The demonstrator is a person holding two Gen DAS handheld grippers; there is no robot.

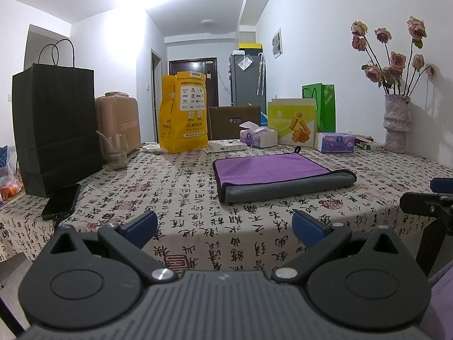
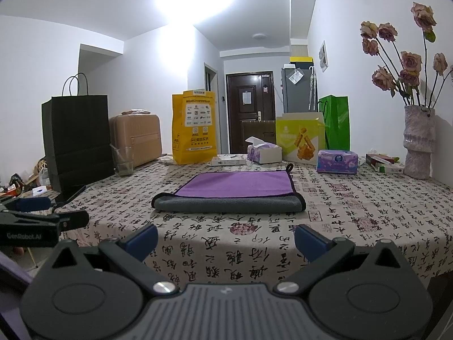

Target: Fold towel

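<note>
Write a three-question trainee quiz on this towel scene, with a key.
1. True or false: the left gripper grips the towel.
2. Which towel face looks up: A purple, B grey, C green?
3. Fill in: the glass stands beside the ___ paper bag.

Key: 1 false, both it and the right gripper are open and hang apart from the towel, near the table edge. 2 A, with grey at the near fold. 3 black.

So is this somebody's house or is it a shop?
Most likely somebody's home. There is a front door, a fridge, a suitcase by the wall, and a vase of flowers on the cloth-covered table.
</note>
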